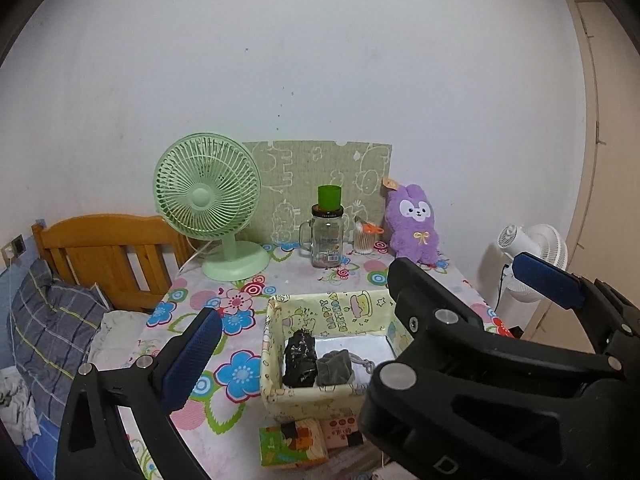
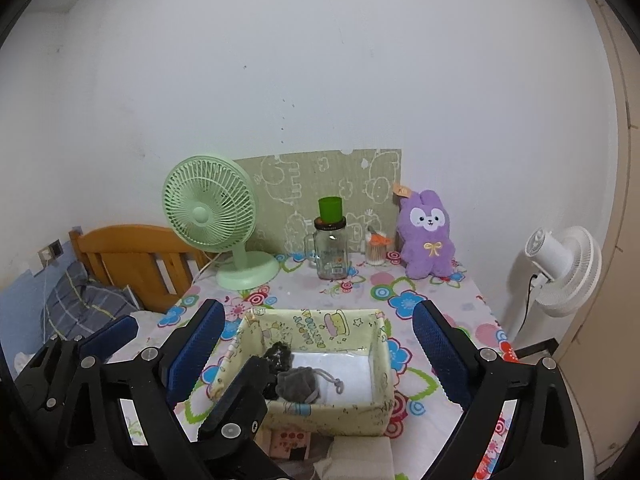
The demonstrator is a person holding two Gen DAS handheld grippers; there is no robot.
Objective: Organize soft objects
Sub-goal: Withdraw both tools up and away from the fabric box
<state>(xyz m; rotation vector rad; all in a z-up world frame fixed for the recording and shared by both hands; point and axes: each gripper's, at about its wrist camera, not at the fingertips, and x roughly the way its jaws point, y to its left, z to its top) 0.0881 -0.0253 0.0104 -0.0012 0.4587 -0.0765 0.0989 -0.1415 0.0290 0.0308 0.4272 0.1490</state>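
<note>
A pale yellow fabric basket (image 1: 352,312) (image 2: 384,360) sits on the flowered table. Inside it lie a black soft bundle (image 1: 299,358) (image 2: 278,354) and a grey drawstring pouch (image 1: 335,367) (image 2: 297,383). A purple plush rabbit (image 1: 414,222) (image 2: 428,236) stands at the back right against the wall. My left gripper (image 1: 320,316) (image 2: 174,364) is open and empty, above the basket's near left side. My right gripper (image 2: 320,308) (image 1: 460,268) is open and empty, straddling the basket from above. Its left finger crosses between the left gripper's fingers and hides the left gripper's right finger in the left wrist view.
A green desk fan (image 1: 208,200), a glass jar mug with a green cup on top (image 1: 327,236) and a cotton swab holder (image 1: 366,240) line the back. Small boxes (image 1: 292,444) lie in front of the basket. A white floor fan (image 2: 560,268) stands right, a wooden bed (image 2: 132,260) left.
</note>
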